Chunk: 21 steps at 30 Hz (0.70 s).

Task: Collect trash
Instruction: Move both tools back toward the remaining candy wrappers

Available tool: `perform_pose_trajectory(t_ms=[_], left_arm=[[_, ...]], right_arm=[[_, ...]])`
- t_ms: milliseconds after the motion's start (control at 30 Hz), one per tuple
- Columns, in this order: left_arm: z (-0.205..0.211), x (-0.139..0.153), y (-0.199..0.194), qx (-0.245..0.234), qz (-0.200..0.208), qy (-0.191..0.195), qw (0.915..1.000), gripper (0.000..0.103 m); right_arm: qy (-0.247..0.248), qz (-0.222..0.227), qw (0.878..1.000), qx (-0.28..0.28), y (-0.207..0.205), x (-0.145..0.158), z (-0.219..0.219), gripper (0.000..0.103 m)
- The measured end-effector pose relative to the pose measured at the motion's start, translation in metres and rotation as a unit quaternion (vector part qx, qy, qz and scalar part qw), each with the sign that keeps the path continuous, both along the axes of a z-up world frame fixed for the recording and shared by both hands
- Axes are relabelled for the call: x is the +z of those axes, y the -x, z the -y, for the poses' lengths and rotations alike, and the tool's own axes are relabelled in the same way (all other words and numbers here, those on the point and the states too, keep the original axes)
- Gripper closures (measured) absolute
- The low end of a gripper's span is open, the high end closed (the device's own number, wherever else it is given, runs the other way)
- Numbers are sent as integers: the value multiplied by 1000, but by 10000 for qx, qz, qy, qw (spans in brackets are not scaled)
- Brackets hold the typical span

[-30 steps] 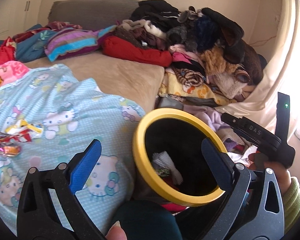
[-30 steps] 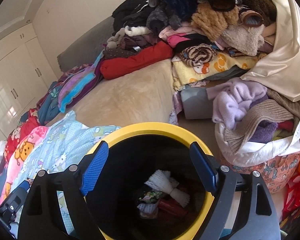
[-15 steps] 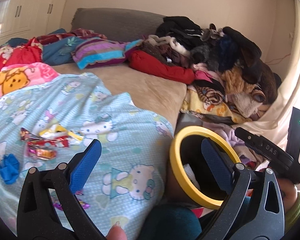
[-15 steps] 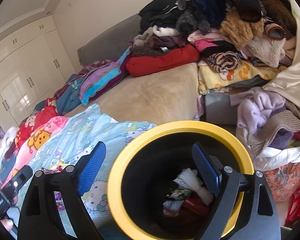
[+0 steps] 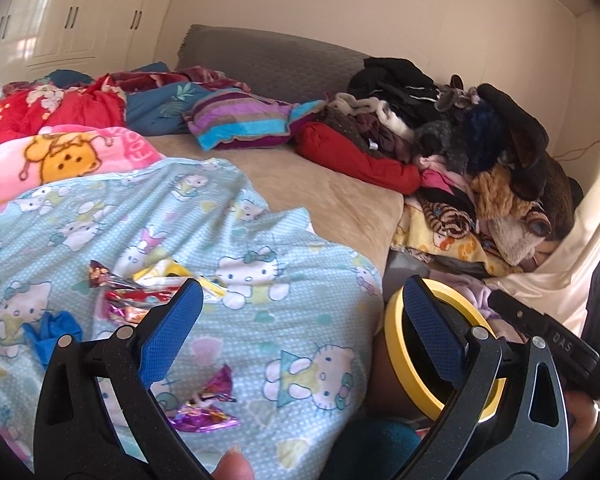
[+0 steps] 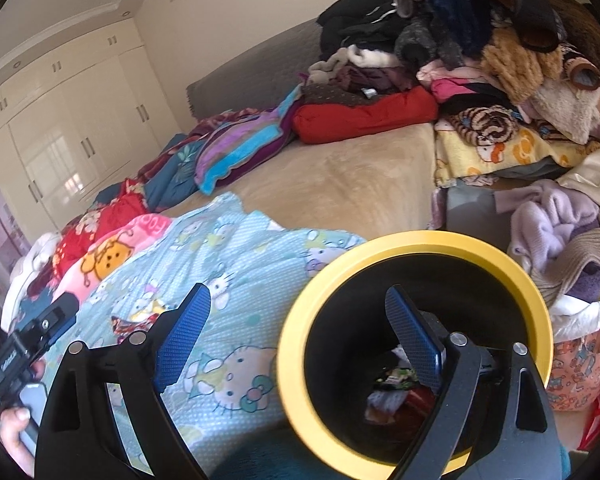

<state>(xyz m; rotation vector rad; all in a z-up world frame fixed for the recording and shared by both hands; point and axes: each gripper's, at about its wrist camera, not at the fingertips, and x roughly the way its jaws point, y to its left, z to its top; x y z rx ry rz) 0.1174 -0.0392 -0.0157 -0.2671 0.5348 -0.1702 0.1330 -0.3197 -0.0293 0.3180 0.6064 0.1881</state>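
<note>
Nearest, the left claw [image 5: 300, 316] and right claw [image 6: 298, 326] both gape apart, empty. Just beyond, candy wrappers [image 5: 140, 292] litter the cartoon blanket [image 5: 260, 240] on the bed, beside the yellow-rimmed bin [image 6: 412, 248]. Next, I judge, comes reaching for a wrapper.

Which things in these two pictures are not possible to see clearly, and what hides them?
- Bin contents: right wrist view, partly behind the right tool finger, dark inside.
- Bin interior: left wrist view, behind the left tool finger.
- Purple wrapper: left wrist view, print too small to read.
- Blue scrap: left wrist view, kind unclear.
</note>
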Motion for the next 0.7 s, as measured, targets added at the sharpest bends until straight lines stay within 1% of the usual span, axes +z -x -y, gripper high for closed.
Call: perform_pose_trajectory(t_ms=[367, 700], left_arm=[[-38, 2, 3, 350, 14, 44, 9994, 11], [-73, -5, 4, 657, -48, 188, 9976, 11]], right_arm=[[100, 9, 9987, 490, 5, -1, -40, 16], [208, -3, 9958, 896, 10, -4, -74, 15]])
